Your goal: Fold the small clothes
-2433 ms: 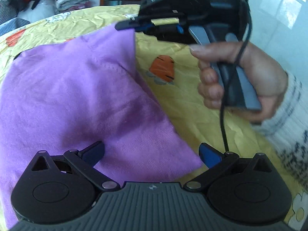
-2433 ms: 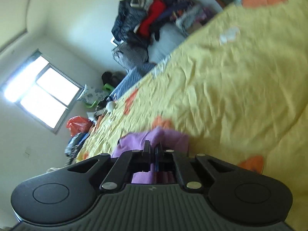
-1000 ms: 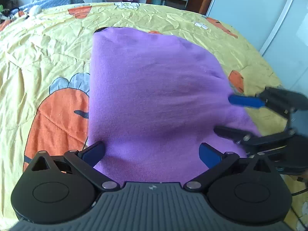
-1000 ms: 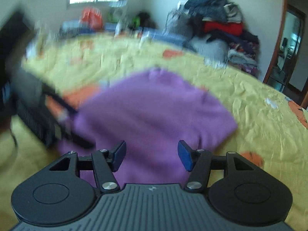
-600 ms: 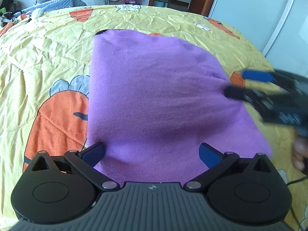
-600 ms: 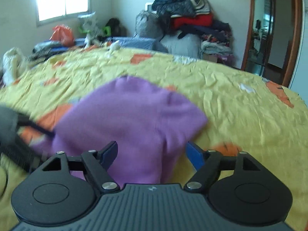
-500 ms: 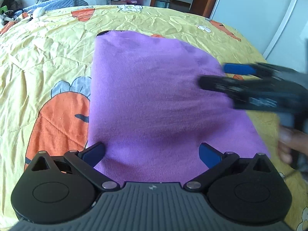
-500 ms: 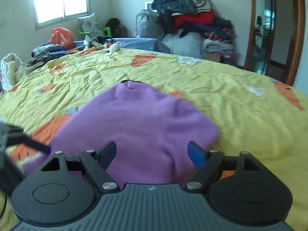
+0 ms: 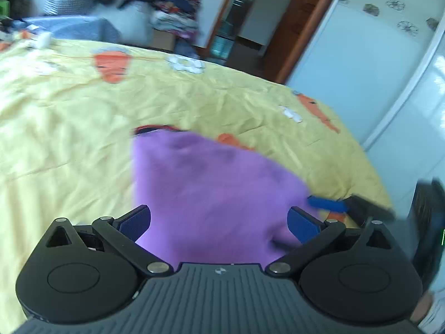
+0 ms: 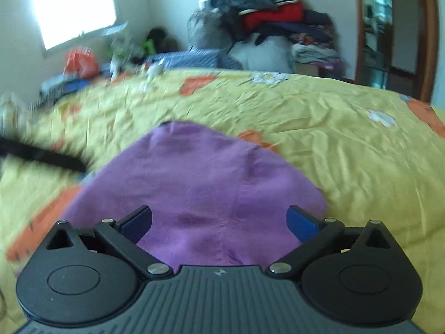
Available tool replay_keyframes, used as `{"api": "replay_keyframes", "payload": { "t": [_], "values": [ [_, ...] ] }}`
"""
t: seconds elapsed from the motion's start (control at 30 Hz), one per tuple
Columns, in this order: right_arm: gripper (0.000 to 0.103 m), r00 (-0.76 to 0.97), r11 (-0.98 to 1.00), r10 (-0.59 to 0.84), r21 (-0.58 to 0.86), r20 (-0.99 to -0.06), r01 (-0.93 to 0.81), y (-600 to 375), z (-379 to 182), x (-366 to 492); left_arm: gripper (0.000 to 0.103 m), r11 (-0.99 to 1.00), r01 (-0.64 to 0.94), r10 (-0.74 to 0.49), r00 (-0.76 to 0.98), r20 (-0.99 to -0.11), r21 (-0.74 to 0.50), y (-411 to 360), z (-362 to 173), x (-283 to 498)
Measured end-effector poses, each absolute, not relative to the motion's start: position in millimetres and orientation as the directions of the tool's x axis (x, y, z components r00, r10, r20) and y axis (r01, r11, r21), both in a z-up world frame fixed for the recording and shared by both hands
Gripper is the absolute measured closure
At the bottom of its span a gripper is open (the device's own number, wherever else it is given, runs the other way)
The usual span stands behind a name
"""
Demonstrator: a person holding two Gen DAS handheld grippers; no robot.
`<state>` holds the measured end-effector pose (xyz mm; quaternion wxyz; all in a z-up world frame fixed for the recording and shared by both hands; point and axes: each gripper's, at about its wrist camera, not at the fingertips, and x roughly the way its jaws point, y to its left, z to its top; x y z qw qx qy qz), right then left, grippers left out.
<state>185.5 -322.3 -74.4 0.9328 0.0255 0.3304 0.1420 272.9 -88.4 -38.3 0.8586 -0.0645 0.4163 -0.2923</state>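
Note:
A purple garment (image 9: 211, 189) lies folded flat on the yellow bedspread (image 9: 69, 117); it also shows in the right wrist view (image 10: 205, 192). My left gripper (image 9: 219, 222) is open and empty, just above the garment's near edge. My right gripper (image 10: 219, 222) is open and empty over the garment's near edge. The right gripper's blue fingertip (image 9: 328, 203) shows blurred at the garment's right corner in the left wrist view. A blurred black finger (image 10: 41, 154) of the left gripper shows at the left in the right wrist view.
The yellow bedspread (image 10: 347, 139) has orange carrot prints and many creases. A pile of clothes and bags (image 10: 264, 27) stands beyond the far side of the bed. A doorway (image 9: 244, 22) and white wardrobe doors (image 9: 375, 69) lie at the right.
Both grippers have pulled back and tilted up, so more of the room shows. The right gripper has moved off the top of the garment toward its right corner. The garment lies still.

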Motion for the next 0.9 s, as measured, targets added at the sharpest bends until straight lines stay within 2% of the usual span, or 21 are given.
{"api": "replay_keyframes", "payload": {
  "t": [0.07,0.13,0.23,0.3,0.4,0.47,0.53,0.67,0.73,0.8,0.9],
  "values": [
    [0.000,0.731,0.940,0.309,0.077,-0.609,-0.333,-307.9,-81.1,189.3,0.000,0.809,0.462,-0.565,0.444,-0.696,-0.362,-104.2,-51.4,292.6],
    [0.000,0.722,0.934,0.284,0.010,-0.631,-0.358,-301.6,-90.5,192.7,0.000,0.843,0.445,-0.497,0.429,-0.754,-0.302,-117.8,-71.8,309.1],
    [0.000,0.703,0.952,0.289,0.116,-0.650,-0.283,-333.2,-96.9,203.9,0.000,0.850,0.499,-0.429,0.472,-0.771,-0.167,-135.1,-80.1,310.3],
    [0.000,0.694,0.952,0.293,0.134,-0.657,-0.274,-338.6,-92.0,200.1,0.000,0.863,0.489,-0.388,0.476,-0.790,-0.129,-138.6,-69.0,302.7],
    [0.000,0.683,0.958,0.285,0.211,-0.672,-0.193,-352.4,-76.5,177.6,0.000,0.849,0.491,-0.456,0.491,-0.742,-0.196,-105.3,-41.7,273.7],
    [0.000,0.709,0.941,0.309,0.314,-0.634,-0.129,-370.3,-71.1,148.7,0.000,0.859,0.448,-0.470,0.502,-0.726,-0.246,-71.5,-37.1,257.5],
    [0.000,0.727,0.918,0.324,0.388,-0.605,-0.087,-382.3,-73.8,125.0,0.000,0.830,0.414,-0.540,0.427,-0.725,-0.374,-38.3,-50.5,256.9],
    [0.000,0.678,0.770,0.495,0.635,-0.543,-0.054,-407.0,-95.5,117.5,0.000,0.810,0.338,-0.584,0.382,-0.716,-0.480,-2.0,-77.7,264.5],
    [0.000,0.673,0.718,0.513,0.696,-0.532,0.003,-415.4,-106.9,124.8,0.000,0.757,0.316,-0.653,0.324,-0.685,-0.573,0.1,-88.6,270.7],
    [0.000,0.696,0.660,0.527,0.751,-0.487,0.026,-421.5,-112.3,127.7,0.000,0.731,0.343,-0.681,0.307,-0.665,-0.591,-7.0,-90.2,268.1],
    [0.000,0.702,0.622,0.533,0.781,-0.472,0.053,-421.5,-114.4,130.8,0.000,0.702,0.408,-0.701,0.248,-0.669,-0.584,-24.0,-90.4,266.6]
  ]
}}
